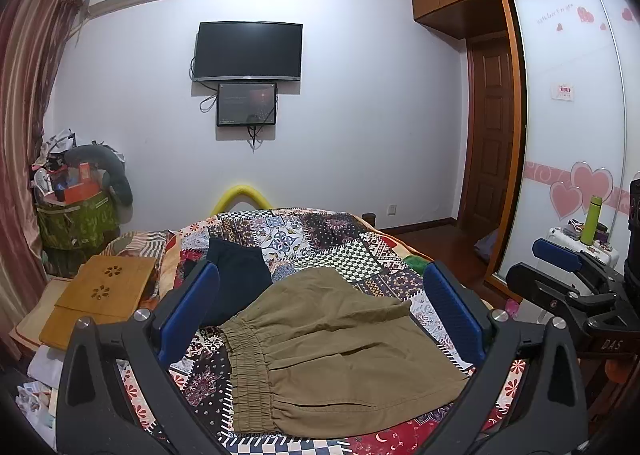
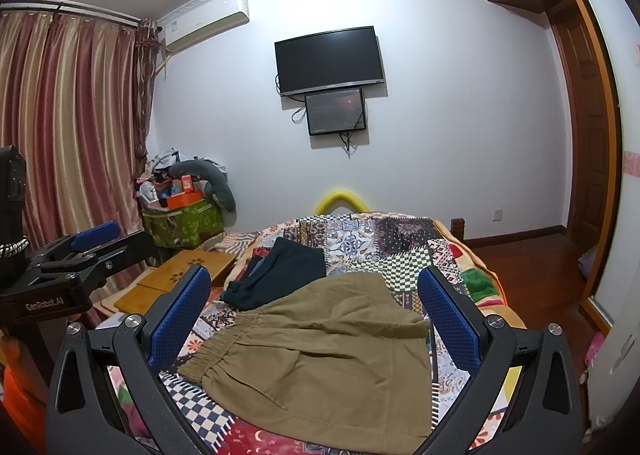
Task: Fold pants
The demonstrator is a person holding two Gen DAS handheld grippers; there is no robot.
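Note:
Khaki pants (image 1: 340, 343) with an elastic waistband lie folded on the patchwork bedspread (image 1: 320, 239), waistband to the left. A dark navy garment (image 1: 236, 279) lies just behind them. My left gripper (image 1: 320, 307) hovers over the pants, open, its blue pads (image 1: 192, 311) wide apart and holding nothing. The right gripper (image 1: 548, 267) shows at the right edge. In the right wrist view the same khaki pants (image 2: 320, 355) and navy garment (image 2: 288, 271) lie below my right gripper (image 2: 316, 307), open and empty. The left gripper (image 2: 104, 243) sits off to its left.
A wooden lap tray (image 1: 104, 295) rests at the bed's left side, with a cluttered green bag (image 1: 76, 215) behind it by the curtains (image 2: 68, 115). A white case with a green bottle (image 1: 592, 219) stands right, by the wardrobe. A yellow foam bumper (image 1: 244, 195) marks the bed's far end.

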